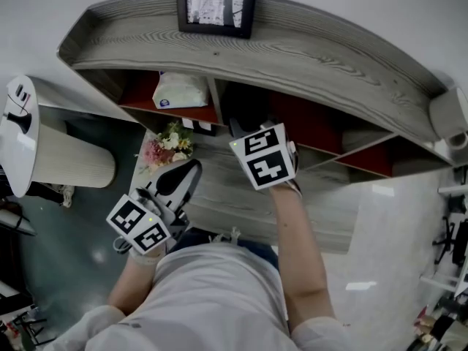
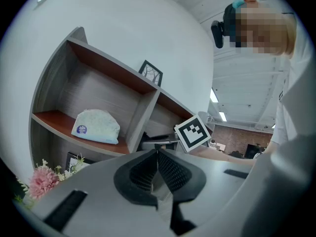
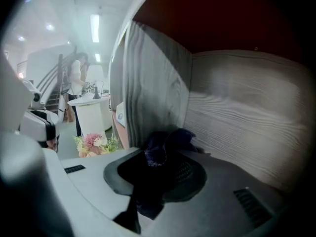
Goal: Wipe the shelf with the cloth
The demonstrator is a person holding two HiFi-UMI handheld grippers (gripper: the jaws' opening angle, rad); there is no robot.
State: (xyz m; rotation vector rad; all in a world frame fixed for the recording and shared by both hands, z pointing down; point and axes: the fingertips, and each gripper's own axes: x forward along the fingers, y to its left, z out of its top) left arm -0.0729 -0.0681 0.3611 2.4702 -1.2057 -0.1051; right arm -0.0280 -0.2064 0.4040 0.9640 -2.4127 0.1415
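A grey wood-grain shelf unit (image 1: 307,57) with red-lined cubbies stands against a white wall. Nearest, at seven o'clock seen from above, the left gripper (image 1: 179,181) hangs in front of it, jaws pressed together and empty, with pink flowers (image 1: 167,146) just beyond. Farther in, at twelve o'clock, the right gripper (image 3: 159,174) reaches into the middle cubby, its jaws clamped on a dark blue cloth (image 3: 160,147) beside the divider.

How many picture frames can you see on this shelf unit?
2. A large frame stands on the top board. A small frame sits low down, just behind the pink flowers. Others may be hidden in the dark compartments.
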